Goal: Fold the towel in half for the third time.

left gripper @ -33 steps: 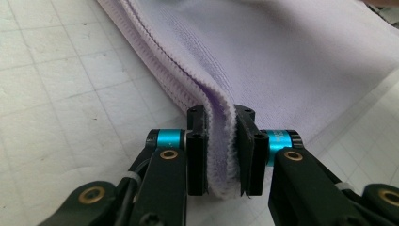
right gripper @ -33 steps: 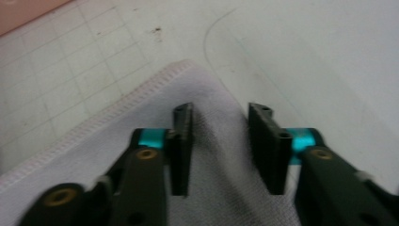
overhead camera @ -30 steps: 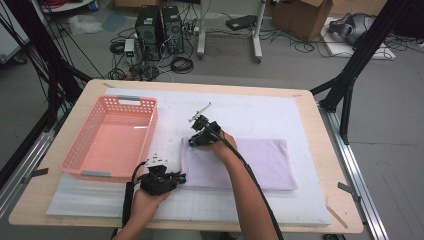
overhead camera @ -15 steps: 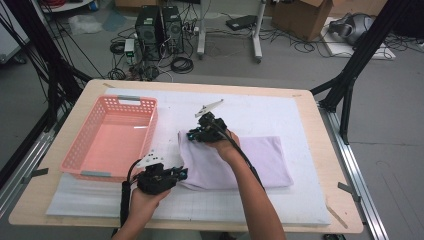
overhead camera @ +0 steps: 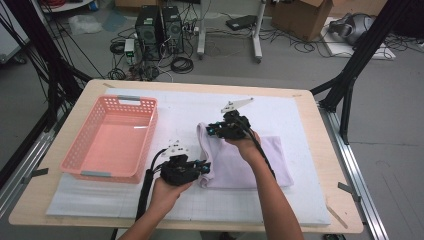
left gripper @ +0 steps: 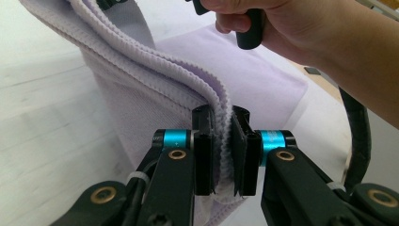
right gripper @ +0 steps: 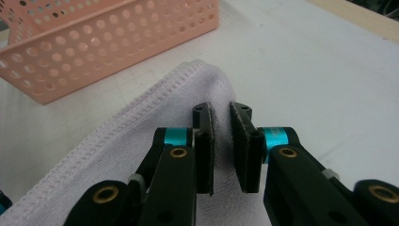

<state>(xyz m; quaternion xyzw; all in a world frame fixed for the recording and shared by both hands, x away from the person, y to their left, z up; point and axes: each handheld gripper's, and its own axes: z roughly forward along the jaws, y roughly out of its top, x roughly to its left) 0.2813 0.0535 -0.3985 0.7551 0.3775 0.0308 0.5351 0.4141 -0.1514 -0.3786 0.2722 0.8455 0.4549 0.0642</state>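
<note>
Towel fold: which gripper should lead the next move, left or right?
Neither alone, probably. The left gripper and right gripper each pinch a corner of the towel's raised edge, so they should move together.

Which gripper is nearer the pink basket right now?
Left. The left gripper sits just off the pink basket's near right corner, clamped on the lavender towel. The right gripper holds the towel's far edge, farther to the right.

High view overhead, gripper views close, sharing towel [overhead camera: 240, 162]
</note>
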